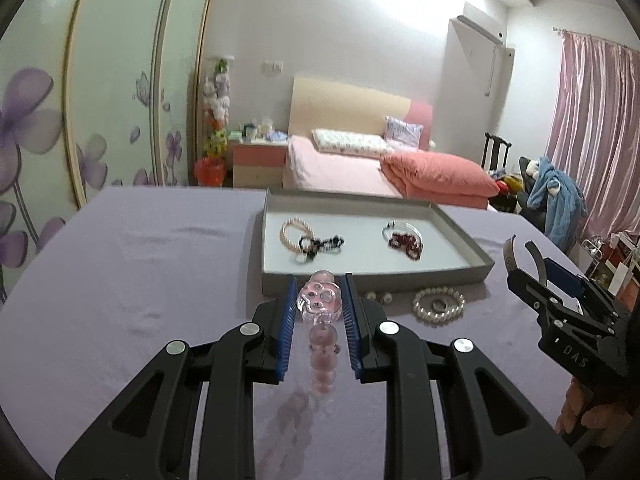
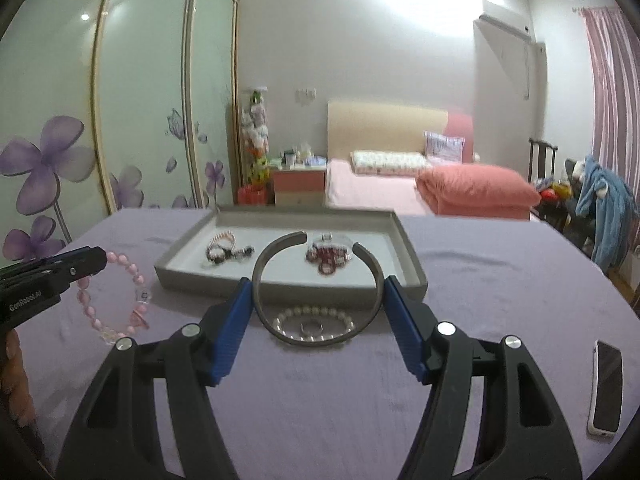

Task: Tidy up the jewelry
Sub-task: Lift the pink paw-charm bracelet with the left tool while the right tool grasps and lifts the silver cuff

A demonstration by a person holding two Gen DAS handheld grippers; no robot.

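My left gripper [image 1: 320, 300] is shut on a pink bead bracelet [image 1: 320, 304], which hangs above the purple cloth; it also shows in the right wrist view [image 2: 120, 300]. My right gripper [image 2: 318, 296] is shut on an open silver cuff bangle [image 2: 316, 288], held above the cloth in front of the grey tray [image 2: 280, 286]. The tray [image 1: 376, 276] holds a pearl bracelet [image 1: 290, 232], a dark bead piece [image 1: 320, 245] and a red bead piece with a silver bangle [image 1: 404, 240]. A pearl bracelet with a ring inside [image 1: 439, 304] lies in front of the tray.
A white phone [image 2: 607, 388] lies on the cloth at the right. Loose pearl earrings [image 1: 378, 297] sit by the tray's front wall. A bed [image 1: 360, 164], wardrobe doors and a chair with clothes stand behind the table.
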